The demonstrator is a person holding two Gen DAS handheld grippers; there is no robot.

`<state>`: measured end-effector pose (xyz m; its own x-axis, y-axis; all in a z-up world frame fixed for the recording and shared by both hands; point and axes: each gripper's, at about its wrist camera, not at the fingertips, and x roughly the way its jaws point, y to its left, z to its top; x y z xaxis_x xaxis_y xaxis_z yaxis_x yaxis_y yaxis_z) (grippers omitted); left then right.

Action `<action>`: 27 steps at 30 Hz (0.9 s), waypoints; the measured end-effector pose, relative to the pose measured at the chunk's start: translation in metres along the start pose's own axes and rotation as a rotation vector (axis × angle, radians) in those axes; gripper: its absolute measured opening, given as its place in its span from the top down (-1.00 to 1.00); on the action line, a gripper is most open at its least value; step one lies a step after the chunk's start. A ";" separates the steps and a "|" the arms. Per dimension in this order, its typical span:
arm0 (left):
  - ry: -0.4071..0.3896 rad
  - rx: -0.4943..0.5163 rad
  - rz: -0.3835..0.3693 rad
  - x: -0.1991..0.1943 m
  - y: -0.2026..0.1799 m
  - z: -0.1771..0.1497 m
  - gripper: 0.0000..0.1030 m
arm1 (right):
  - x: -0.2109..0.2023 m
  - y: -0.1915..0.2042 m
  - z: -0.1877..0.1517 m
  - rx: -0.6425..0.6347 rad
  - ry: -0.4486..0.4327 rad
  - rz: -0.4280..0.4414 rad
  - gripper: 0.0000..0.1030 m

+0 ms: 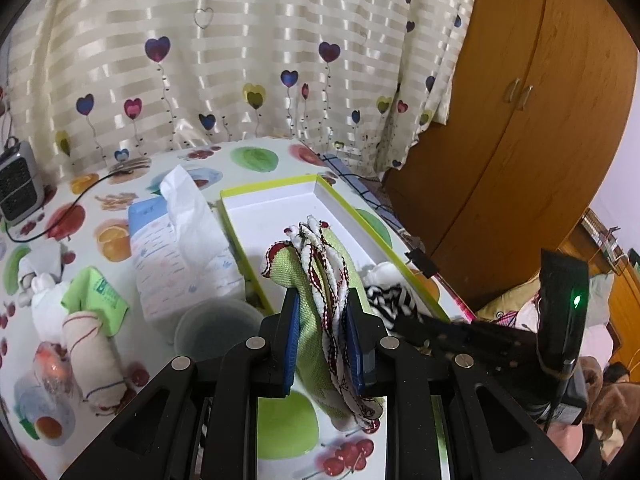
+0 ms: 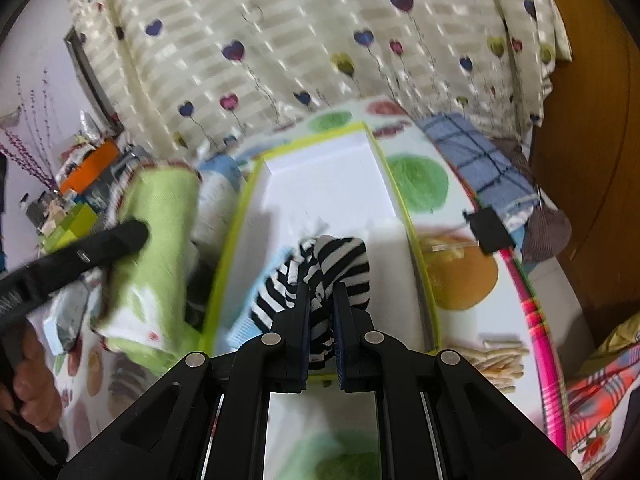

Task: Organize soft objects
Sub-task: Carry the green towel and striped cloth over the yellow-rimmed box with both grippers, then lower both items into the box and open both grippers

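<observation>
My left gripper (image 1: 322,300) is shut on a folded green cloth (image 1: 310,320) with white and red braided edging; the cloth hangs over the near end of a white box with a lime rim (image 1: 316,180). My right gripper (image 2: 322,290) is shut on a black and white striped cloth (image 2: 344,264), held low inside the same box (image 2: 320,176). The striped cloth (image 1: 384,300) shows at the right of the left wrist view. In the right wrist view the green cloth (image 2: 160,232) appears blurred at the left, with the left gripper's black body in front of it.
On the fruit-print tablecloth (image 1: 256,158) lie a tissue pack (image 1: 176,248), a rolled beige cloth (image 1: 94,364), a green packet (image 1: 102,292) and a round grey lid (image 1: 216,324). A small heater (image 1: 18,184) stands far left. A blue checked cloth (image 2: 476,160) lies at the table's right edge, by a wooden wardrobe (image 1: 520,120).
</observation>
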<state>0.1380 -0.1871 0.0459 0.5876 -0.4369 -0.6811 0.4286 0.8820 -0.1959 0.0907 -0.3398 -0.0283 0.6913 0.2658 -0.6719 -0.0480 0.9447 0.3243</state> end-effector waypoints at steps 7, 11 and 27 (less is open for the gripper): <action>0.016 -0.002 0.001 0.020 -0.004 0.010 0.59 | -0.019 -0.004 -0.002 -0.014 -0.057 -0.035 0.23; 0.032 0.006 0.005 0.035 -0.011 0.015 0.58 | -0.034 -0.006 0.000 -0.020 -0.097 -0.043 0.03; 0.070 -0.023 0.024 0.065 -0.008 0.029 -0.01 | -0.042 -0.013 -0.002 0.004 -0.112 -0.034 0.03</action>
<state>0.1925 -0.2275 0.0239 0.5477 -0.4026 -0.7335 0.3984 0.8963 -0.1945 0.0611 -0.3632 -0.0057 0.7688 0.2104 -0.6039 -0.0202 0.9519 0.3058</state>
